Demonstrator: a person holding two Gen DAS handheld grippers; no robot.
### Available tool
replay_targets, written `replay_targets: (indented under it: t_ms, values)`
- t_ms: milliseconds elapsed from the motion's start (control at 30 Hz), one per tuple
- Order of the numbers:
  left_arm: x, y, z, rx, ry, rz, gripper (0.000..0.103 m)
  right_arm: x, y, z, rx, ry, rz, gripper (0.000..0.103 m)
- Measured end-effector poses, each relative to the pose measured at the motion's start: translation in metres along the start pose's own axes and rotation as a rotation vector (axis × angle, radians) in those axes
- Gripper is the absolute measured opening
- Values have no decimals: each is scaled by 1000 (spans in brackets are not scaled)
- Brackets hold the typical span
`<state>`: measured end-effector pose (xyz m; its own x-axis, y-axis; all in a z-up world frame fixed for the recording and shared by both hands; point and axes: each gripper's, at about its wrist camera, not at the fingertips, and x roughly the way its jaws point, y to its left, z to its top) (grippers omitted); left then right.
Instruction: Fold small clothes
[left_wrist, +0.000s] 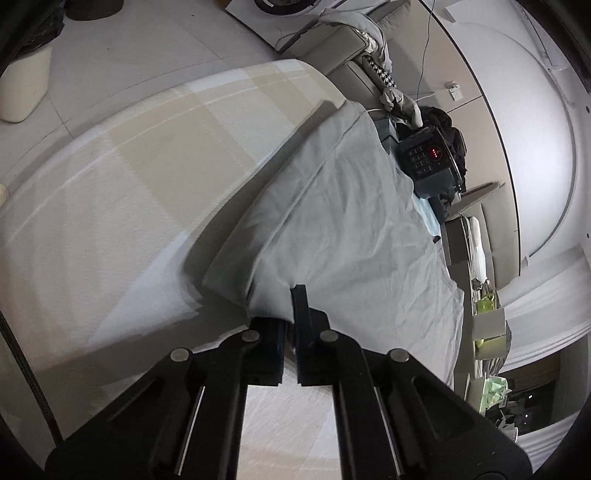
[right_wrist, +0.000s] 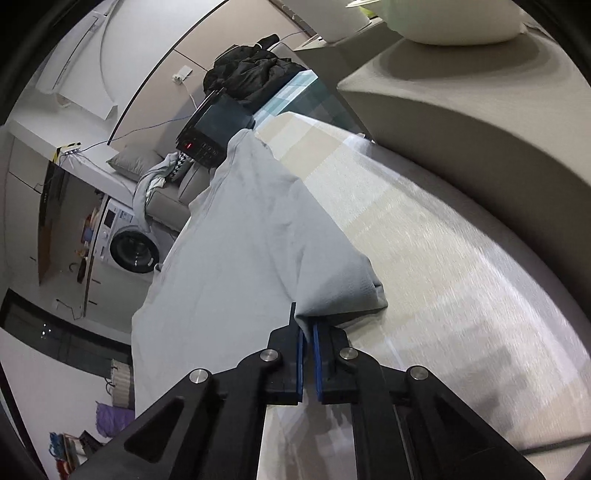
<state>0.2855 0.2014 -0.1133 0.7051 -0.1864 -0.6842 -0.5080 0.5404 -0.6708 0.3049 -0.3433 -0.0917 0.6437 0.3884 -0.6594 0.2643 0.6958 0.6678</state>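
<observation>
Checked beige-and-white table cover (left_wrist: 122, 206) fills most of both views; it runs off under the cameras and ends at a rounded far edge.

Pale grey-blue garment (left_wrist: 343, 206) is held up off the cover, stretched between the two grippers. Its sleeve end hangs folded beside the main panel in each view, the left one casting a shadow on the cover. In the right wrist view the same garment (right_wrist: 236, 243) spans from the fingers up toward the far end of the table.

Grey sofa (right_wrist: 461, 122) stands beyond the table, a white cushion on top. White washing machine (right_wrist: 127, 242) sits on the floor, well apart from the table.

Black clothing heap (right_wrist: 251, 74) lies at the far end, just beside a dark keypad device (left_wrist: 424, 155) with a small red display.

Left gripper (left_wrist: 290, 317): fingers narrow, pinching a corner of the garment between the pads.

Right gripper (right_wrist: 308, 325): fingers narrow, blue pads (right_wrist: 300, 354) clamped on the garment's opposite corner.
</observation>
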Motion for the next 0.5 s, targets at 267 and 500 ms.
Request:
replay_targets:
  t_ms: [267, 500]
  values:
    - [-36, 23, -7, 13, -38, -11, 0, -17, -7, -20, -4, 34, 32, 4]
    - [-81, 39, -39, 57, -48, -3, 0, -54, -27, -56, -11, 52, 64, 4]
